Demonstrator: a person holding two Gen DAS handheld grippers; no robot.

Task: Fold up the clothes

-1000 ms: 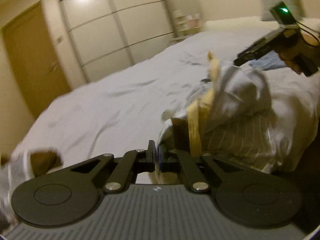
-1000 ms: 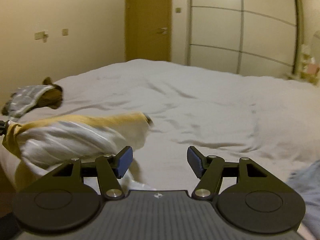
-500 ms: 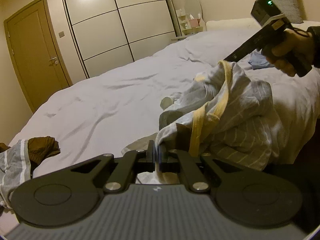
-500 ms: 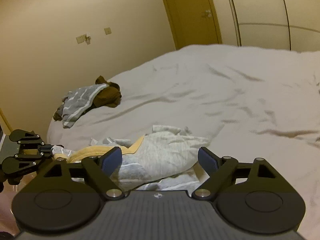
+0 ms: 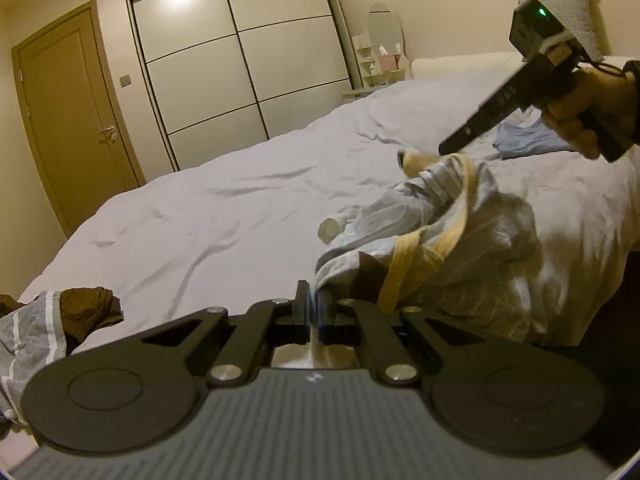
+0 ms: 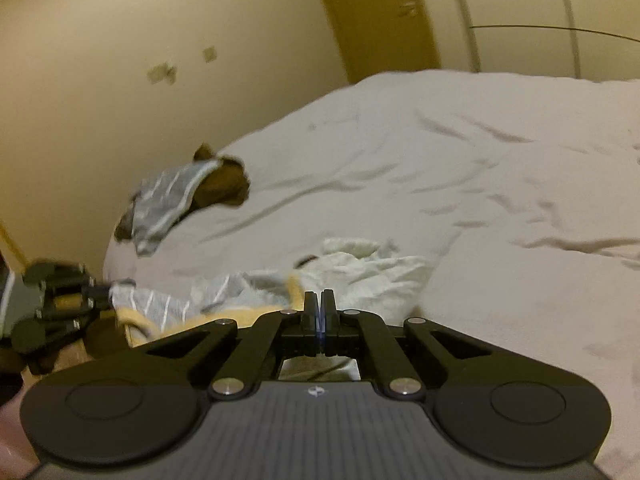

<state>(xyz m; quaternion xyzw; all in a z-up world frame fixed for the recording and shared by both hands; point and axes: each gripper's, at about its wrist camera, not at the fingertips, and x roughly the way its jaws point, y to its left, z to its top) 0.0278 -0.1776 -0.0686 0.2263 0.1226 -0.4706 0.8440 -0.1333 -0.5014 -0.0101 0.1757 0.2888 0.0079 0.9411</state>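
Observation:
A pale striped garment with yellow trim (image 5: 472, 248) hangs crumpled between my two grippers over the near edge of the white bed (image 5: 224, 216). My left gripper (image 5: 314, 306) is shut on one edge of it. My right gripper (image 6: 319, 306) has its jaws closed on the garment's yellow-trimmed edge (image 6: 256, 312). In the left wrist view the right gripper (image 5: 444, 151) reaches down to the top of the garment. In the right wrist view the left gripper (image 6: 92, 292) grips the garment at far left.
A grey striped and brown pile of clothes (image 5: 48, 328) lies at the bed's corner, also seen in the right wrist view (image 6: 180, 196). A folded blue garment (image 5: 524, 142) lies near the pillows. A door (image 5: 76, 120) and sliding wardrobe (image 5: 240, 72) stand beyond the bed.
My right gripper swung down toward the garment and closed from wide open onto its yellow-trimmed edge. My left gripper stayed shut on the garment, which now spreads between both.

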